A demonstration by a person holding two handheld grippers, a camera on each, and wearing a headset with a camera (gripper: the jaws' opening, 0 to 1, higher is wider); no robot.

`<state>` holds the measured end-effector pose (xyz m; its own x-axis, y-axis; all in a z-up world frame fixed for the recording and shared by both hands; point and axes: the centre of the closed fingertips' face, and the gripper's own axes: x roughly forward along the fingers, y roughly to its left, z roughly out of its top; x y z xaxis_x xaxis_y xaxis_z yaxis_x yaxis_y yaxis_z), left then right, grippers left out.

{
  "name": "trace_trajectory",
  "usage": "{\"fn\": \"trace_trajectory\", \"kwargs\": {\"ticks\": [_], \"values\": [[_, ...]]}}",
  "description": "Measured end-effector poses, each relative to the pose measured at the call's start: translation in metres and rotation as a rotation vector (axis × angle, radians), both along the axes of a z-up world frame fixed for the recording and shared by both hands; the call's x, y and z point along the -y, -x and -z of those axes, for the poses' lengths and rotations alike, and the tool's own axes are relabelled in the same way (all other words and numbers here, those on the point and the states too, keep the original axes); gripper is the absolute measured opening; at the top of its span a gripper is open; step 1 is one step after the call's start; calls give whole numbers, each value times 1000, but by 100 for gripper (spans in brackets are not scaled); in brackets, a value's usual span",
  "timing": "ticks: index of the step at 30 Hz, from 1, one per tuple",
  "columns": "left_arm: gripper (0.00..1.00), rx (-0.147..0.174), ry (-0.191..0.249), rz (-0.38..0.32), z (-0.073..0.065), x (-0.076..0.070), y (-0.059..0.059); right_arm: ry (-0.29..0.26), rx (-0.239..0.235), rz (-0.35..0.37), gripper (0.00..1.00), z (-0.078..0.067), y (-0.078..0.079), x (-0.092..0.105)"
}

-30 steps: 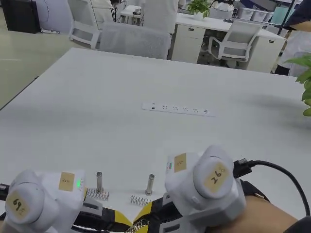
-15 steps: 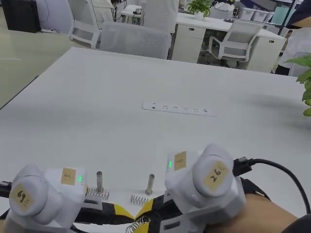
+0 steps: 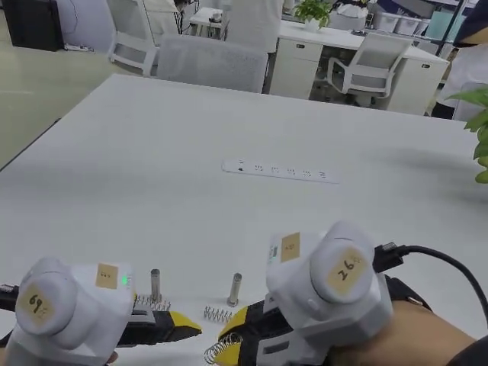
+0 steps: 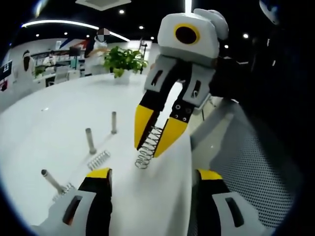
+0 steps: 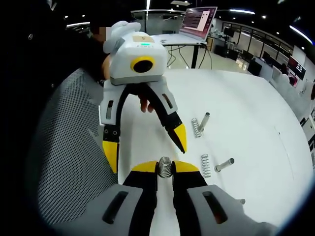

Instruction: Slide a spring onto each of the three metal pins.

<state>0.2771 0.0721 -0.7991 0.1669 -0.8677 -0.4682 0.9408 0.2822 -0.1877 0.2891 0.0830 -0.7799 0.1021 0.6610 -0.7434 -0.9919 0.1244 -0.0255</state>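
My right gripper (image 5: 165, 172) is shut on one end of a small metal spring (image 5: 165, 167); the same spring (image 4: 147, 147) hangs from its yellow tips over the white table, near the front edge. My left gripper (image 4: 153, 176) faces it with the jaws wide open and nothing between them. In the head view the right gripper (image 3: 232, 335) and left gripper (image 3: 183, 332) point at each other, the held spring (image 3: 221, 349) between them. Just beyond stand two upright metal pins (image 3: 155, 284) (image 3: 235, 290). One loose spring (image 3: 218, 313) lies between them, another spring (image 3: 151, 303) at the left pin's foot.
A white power strip (image 3: 278, 171) lies mid-table. Grey office chairs (image 3: 213, 61) and white desks (image 3: 347, 61) stand past the far edge. A green plant (image 3: 480, 130) reaches in at the right. A third pin (image 4: 51, 181) leans close to my left jaw.
The two grippers' yellow tips have drawn slightly apart. My right gripper has risen a little with the spring still in it. Pins and loose springs have not moved.
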Motion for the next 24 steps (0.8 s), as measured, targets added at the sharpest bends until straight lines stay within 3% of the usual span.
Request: {"fn": "trace_trajectory", "kwargs": {"ticks": [15,24], "values": [[68,34,-20,-40,-3,-16,-6,5,1,31,8,-2,-8,13],[68,41,-8,-135,-5,-40,-10,7,3,48,8,-4,-13,20]]}}
